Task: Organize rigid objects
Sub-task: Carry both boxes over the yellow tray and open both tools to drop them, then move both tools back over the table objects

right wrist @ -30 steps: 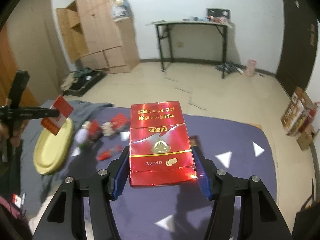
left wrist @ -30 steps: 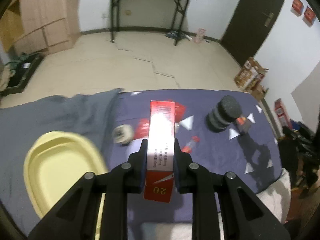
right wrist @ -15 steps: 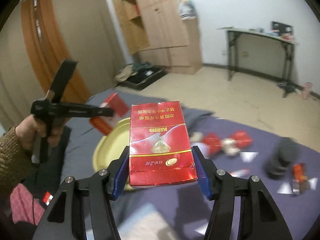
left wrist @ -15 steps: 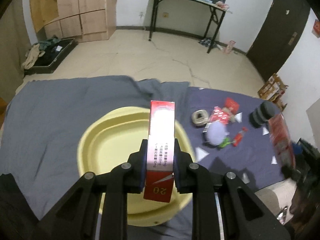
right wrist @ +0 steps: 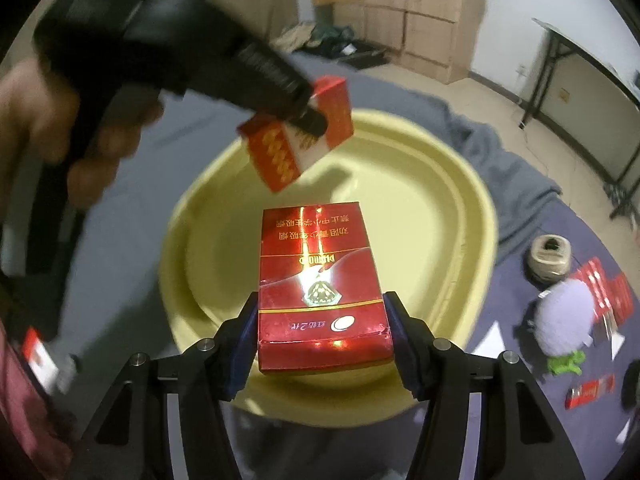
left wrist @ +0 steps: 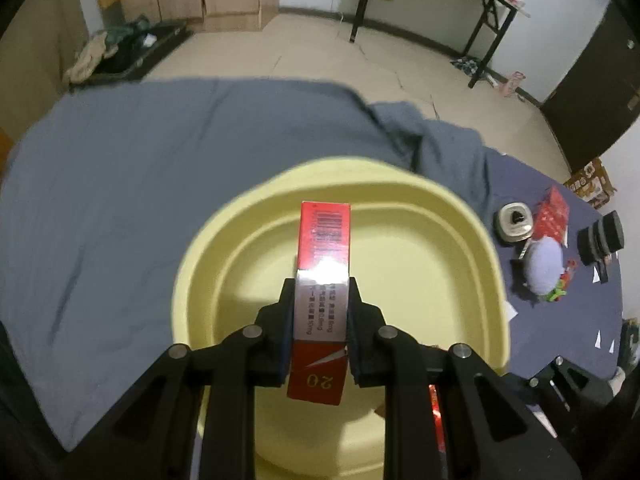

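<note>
My left gripper [left wrist: 318, 300] is shut on a red and white cigarette box [left wrist: 322, 280], held edge-up over the yellow basin [left wrist: 460, 248]. My right gripper [right wrist: 320, 320] is shut on a red Diamond cigarette pack [right wrist: 318, 280], held flat over the near side of the same basin [right wrist: 440, 184]. In the right wrist view the left gripper [right wrist: 308, 116] hangs over the basin's far rim with its box [right wrist: 296, 148]. The basin's inside looks bare.
The basin sits on a grey-blue cloth [left wrist: 160, 184] over a purple cover [left wrist: 560, 320]. To the right lie a twine roll [right wrist: 550, 258], a lilac ball [right wrist: 564, 320], red packs [right wrist: 604, 292], a green item [right wrist: 564, 362] and a black roll [left wrist: 602, 236].
Both grippers have moved left with their boxes, from over the purple cover to over the yellow basin. The left gripper now shows close in the right wrist view.
</note>
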`<state>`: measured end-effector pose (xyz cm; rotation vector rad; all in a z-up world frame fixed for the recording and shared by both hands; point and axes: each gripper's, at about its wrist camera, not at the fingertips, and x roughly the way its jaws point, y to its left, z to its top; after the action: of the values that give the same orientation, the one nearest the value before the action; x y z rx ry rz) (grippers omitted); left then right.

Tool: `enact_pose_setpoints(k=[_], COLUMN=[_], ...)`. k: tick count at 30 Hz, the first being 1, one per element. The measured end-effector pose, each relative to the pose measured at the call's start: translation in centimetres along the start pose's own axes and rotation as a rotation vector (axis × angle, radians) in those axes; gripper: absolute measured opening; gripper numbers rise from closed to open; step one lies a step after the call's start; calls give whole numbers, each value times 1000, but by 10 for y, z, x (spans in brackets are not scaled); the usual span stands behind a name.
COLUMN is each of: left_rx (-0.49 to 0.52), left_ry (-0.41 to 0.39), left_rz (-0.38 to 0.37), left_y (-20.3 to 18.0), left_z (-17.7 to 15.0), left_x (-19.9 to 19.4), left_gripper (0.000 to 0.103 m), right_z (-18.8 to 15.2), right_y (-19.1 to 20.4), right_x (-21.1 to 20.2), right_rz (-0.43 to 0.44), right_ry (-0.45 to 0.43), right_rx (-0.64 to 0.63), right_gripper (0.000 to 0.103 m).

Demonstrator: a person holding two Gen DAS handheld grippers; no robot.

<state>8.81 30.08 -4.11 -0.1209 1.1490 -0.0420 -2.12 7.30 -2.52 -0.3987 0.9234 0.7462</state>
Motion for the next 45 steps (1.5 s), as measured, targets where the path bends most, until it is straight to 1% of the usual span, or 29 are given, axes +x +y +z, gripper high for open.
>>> enact_pose_setpoints(k=[2,4,6,7,8,9,10,11,12,13,14,15,19,21,22,23,24,26,27,28,30,31,33,35,36,38,41,43,45], left_rx=[-14,-9,-15,-30,-38,-42,-50,-60,-73,-77,-72,-62,-55,-58,-56,-47,-26,8,23,30,43,63,101,131,141,170,241,254,261], left_ry=[23,42,52,61,59,58,58,50,29,12,-6,-23,-80,-100,-102,-104,-107,-113,-111,-94,-66,-57,-40,-16,-6,11,25,36,34], left_rz=[-12,19,34,34,28,27,34,42,51,60,66,62,37,24,7,-12,-35,-69,-94,-129,-187,-198,-178,-185,-193,-191,-148,-158,-158], left_y=[9,11,14,17,18,19,22,23,24,23,22,19,6,-11,-22,-33,-51,-78,-95,-114,-141,-157,-182,-202,-208,-222,-233,-235,-234], left_z=[-3,-9,-12,-14,-14,-14,-13,-14,-15,-14,-13,-11,2,8,11,12,12,10,10,7,5,2,1,1,0,-1,-3,-2,-2], left_x=[15,30,39,44,46,47,47,45,38,32,21,8,-38,-59,-64,-68,-73,-76,-74,-69,-56,-47,-30,-9,-1,15,36,47,54], left_gripper=[24,24,25,27,36,52,61,76,85,90,99,103,103,103,103,103,103,103,103,103,103,103,103,103,103,103,103,103,102], right_z=[1,-3,-3,5,5,7,12,14,18,18,17,17,13,1,-11,-21,-35,-67,-82,-106,-147,-163,-201,-215,-221,-216,-208,-202,-197], right_y=[8,8,8,5,4,2,2,2,4,1,-1,-4,-28,-52,-70,-86,-110,-156,-176,-205,-254,-273,-314,-334,-343,-351,-364,-375,-383], right_x=[12,24,36,44,46,48,51,52,44,30,19,6,-48,-86,-115,-135,-158,-190,-201,-211,-223,-226,-224,-218,-208,-189,-166,-149,-141], right_rz=[-10,-1,-21,-23,-20,-13,-2,17,30,35,35,36,5,-31,-63,-94,-142,-240,-284,-348,-412,-425,-434,-421,-398,-378,-398,-414,-396], right_ry=[21,42,58,61,57,53,51,48,31,-1,-21,-36,-88,-129,-166,-192,-218,-233,-226,-202,-168,-157,-131,-108,-96,-61,-16,-17,-23], right_rx=[-18,-16,-25,-24,-17,1,20,56,84,111,127,144,224,274,305,324,349,392,409,444,525,564,660,695,689,650,592,573,591], right_gripper=[58,58,58,59,60,62,78,89,100,102,102,103,103,103,103,103,103,103,103,103,103,103,103,103,103,103,103,103,102])
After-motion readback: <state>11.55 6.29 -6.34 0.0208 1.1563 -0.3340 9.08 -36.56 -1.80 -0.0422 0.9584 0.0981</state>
